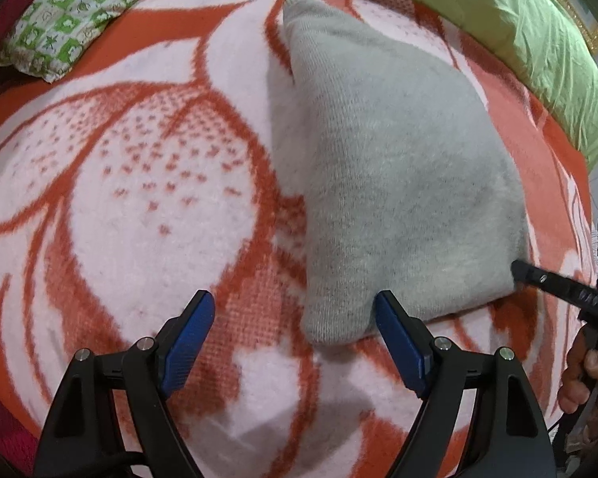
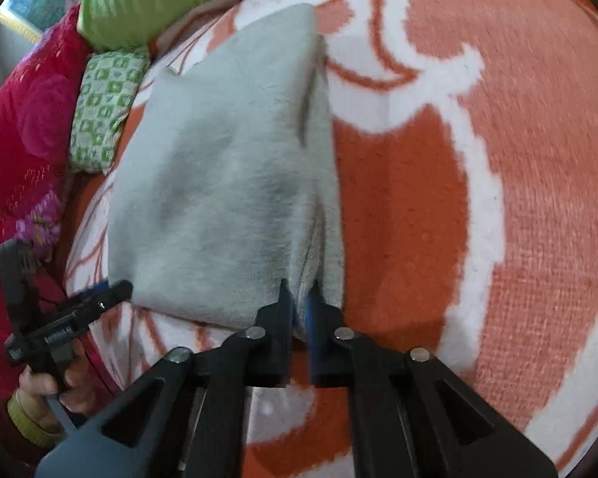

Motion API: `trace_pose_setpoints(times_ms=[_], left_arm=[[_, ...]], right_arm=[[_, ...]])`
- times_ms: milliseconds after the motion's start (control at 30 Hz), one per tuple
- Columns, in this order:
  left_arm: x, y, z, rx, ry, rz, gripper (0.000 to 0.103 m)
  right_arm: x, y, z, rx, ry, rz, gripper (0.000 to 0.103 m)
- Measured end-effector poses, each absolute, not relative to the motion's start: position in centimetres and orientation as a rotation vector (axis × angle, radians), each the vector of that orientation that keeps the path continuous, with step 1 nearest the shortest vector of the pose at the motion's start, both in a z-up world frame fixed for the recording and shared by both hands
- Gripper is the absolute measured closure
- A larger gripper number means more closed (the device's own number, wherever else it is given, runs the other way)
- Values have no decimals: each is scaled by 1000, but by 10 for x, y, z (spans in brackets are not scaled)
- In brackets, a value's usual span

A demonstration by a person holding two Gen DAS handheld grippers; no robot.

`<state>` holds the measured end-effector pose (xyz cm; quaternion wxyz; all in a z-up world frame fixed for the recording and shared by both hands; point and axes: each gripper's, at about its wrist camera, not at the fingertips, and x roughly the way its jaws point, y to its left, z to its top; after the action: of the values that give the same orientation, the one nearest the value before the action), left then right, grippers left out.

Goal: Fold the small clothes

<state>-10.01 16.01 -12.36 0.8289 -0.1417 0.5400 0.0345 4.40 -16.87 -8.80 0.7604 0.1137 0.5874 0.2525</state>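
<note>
A small grey knitted garment (image 1: pixel 394 183) lies folded on an orange and white blanket (image 1: pixel 139 183). My left gripper (image 1: pixel 295 306) is open, its blue pads on either side of the garment's near left corner, holding nothing. My right gripper (image 2: pixel 300 292) is shut on the garment's (image 2: pixel 227 183) near right corner, with the cloth pinched between the pads. In the left wrist view the right gripper (image 1: pixel 516 269) touches the garment's right corner. In the right wrist view the left gripper (image 2: pixel 115 290) sits at the garment's near left corner.
A green and white patterned pillow (image 1: pixel 71 12) lies at the far left of the bed. A light green bedcover (image 1: pixel 530 40) is bunched along the far right. A red floral quilt (image 2: pixel 28 127) lies beside the blanket.
</note>
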Motion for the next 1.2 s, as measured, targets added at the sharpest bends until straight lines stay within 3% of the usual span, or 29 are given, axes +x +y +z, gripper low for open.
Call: trace_pose_setpoints(times_ms=[167,533,733,967,1033,1100,1200], left_arm=[[-95,146,-121,-254,1167,43,29],[-95,147,-134,-253,1200,62,29],[-109,150,-125,-258,1195,49,32],[-127,156,-85,-268,1057,91,34],[-125,153,-79,-267,1035,94,34],[-114,144,-77,-287,1039,88,34],[-97,137,-75,-291,1029,100,34]], right_arm=[[47,-192,-54,222,1208,542,98],[45,-173,-89,100,1274,497,98],[39,-178,-72,87,1265,479,90],[21,-178,-21,116,1065,537,86],[25,-156,-8,107,981,614,80],[43,-133,-7,120,954,636,62],[87,-111,-25,197,1008,632,61]])
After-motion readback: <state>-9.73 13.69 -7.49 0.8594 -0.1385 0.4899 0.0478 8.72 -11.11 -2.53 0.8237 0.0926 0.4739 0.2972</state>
